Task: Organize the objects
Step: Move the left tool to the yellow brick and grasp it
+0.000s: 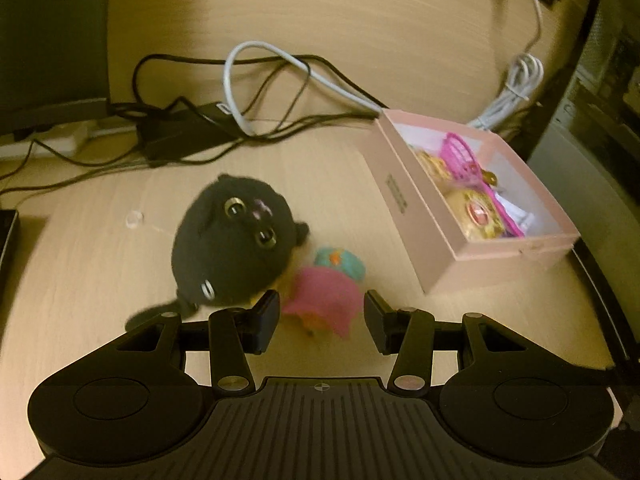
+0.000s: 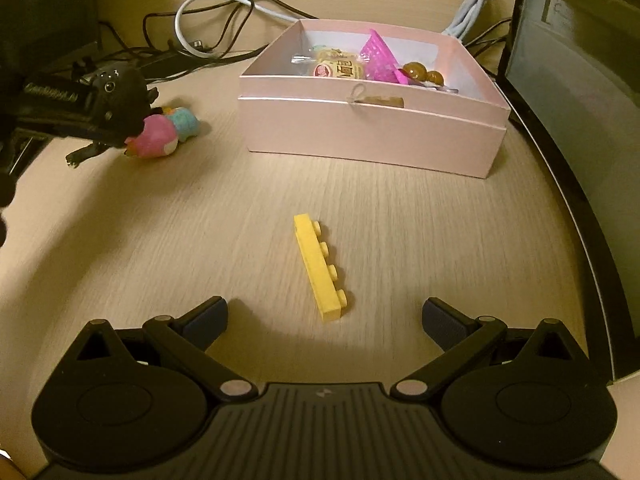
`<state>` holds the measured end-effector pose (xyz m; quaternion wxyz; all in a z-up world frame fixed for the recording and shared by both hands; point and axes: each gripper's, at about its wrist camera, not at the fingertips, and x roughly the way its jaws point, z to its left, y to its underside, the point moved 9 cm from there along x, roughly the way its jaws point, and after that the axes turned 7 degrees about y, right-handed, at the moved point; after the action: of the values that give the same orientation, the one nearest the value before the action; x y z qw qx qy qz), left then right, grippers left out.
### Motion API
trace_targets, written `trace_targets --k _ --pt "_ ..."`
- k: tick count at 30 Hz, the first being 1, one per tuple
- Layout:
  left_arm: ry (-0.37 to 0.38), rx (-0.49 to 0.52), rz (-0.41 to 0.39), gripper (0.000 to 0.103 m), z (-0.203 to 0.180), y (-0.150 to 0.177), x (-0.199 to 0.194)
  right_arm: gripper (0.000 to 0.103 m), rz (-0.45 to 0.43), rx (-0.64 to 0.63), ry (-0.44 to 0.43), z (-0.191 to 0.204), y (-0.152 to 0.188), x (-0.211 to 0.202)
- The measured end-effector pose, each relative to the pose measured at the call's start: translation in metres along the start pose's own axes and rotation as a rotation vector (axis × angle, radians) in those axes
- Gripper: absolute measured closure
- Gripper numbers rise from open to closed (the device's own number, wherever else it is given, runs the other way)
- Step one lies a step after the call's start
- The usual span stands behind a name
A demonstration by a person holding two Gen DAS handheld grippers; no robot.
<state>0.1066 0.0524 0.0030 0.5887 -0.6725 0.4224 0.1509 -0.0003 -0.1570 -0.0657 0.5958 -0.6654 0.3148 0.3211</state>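
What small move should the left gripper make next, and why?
Probably close the left gripper on the pink toy. Its open fingers already stand on either side of that toy, which lies on the table beside the black plush cat, outside the pink box.

Dim warm light, motion blur, fisheye warping

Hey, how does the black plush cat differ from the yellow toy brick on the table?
The round, fuzzy black plush cat touches a pink and teal soft toy; the long, hard yellow toy brick lies alone. The cat sits beside the left gripper; the brick lies ahead of the right gripper. Both rest on the wooden table, outside the pink box.
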Motion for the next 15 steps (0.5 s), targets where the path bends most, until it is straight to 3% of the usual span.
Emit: trace_targets --k 7,15 --pt "-0.006 0.01 0.005 0.052 0.013 -0.01 0.011 0.0 0.013 0.01 0.006 -0.001 0.0 0.0" --pt "-0.068 -0.036 -0.029 0.052 0.05 -0.028 0.016 0.0 0.044 -0.014 -0.01 -0.001 0.0 0.001"
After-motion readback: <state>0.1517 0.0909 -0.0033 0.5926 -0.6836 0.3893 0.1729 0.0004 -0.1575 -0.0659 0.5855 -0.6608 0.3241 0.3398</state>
